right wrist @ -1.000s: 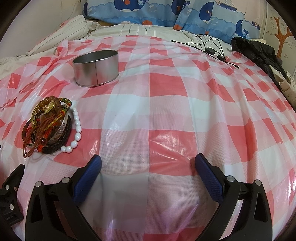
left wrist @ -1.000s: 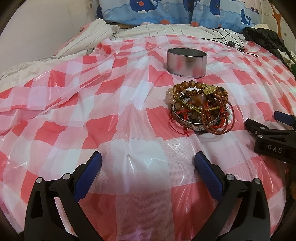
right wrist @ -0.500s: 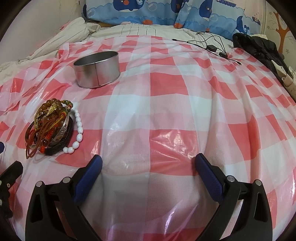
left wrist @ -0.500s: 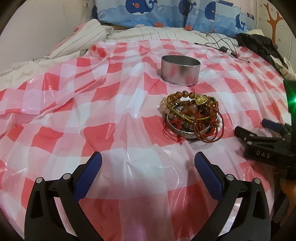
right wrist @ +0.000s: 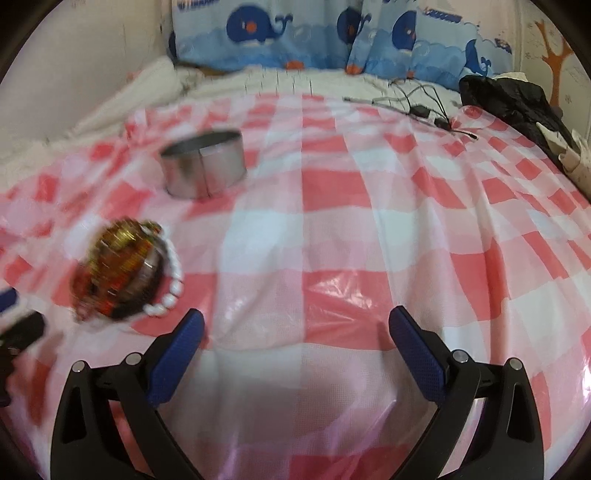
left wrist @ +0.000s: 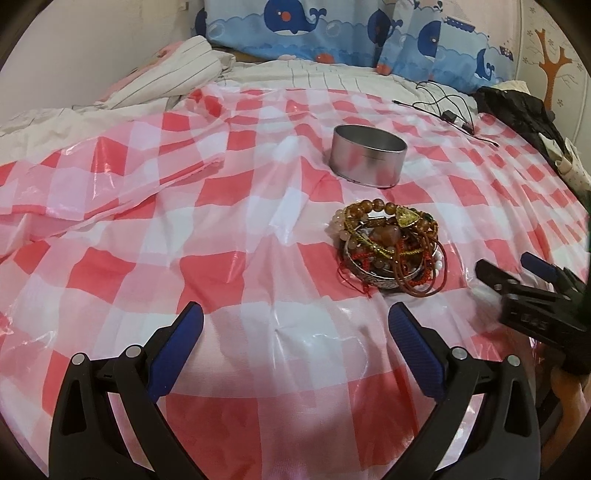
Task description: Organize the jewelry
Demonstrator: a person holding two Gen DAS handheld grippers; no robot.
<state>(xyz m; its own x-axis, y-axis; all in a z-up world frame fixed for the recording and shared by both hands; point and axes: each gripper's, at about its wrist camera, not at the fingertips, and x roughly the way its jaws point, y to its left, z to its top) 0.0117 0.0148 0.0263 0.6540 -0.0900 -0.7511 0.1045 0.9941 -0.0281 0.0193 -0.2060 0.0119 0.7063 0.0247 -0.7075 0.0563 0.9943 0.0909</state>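
A pile of bead bracelets and cords (left wrist: 388, 251) lies heaped on a small silver dish on the red-and-white checked sheet (left wrist: 229, 221). An empty oval silver tin (left wrist: 367, 155) stands just beyond it. My left gripper (left wrist: 295, 325) is open and empty, short of the pile. The right gripper shows at the right edge of the left wrist view (left wrist: 517, 273), beside the pile. In the right wrist view, blurred, the pile (right wrist: 125, 273) sits at the left, the tin (right wrist: 203, 164) farther back. My right gripper (right wrist: 295, 332) is open and empty over bare sheet.
Whale-print pillows (left wrist: 332, 33) line the back. A striped blanket (left wrist: 166, 81) bunches at the back left. Black cables (left wrist: 447, 110) and a black garment (left wrist: 517, 114) lie at the back right. The sheet is wrinkled at the left.
Both grippers have drawn back and risen, so the pile and tin look farther off. The right wrist view is now blurred by motion. Pile and tin have not moved.
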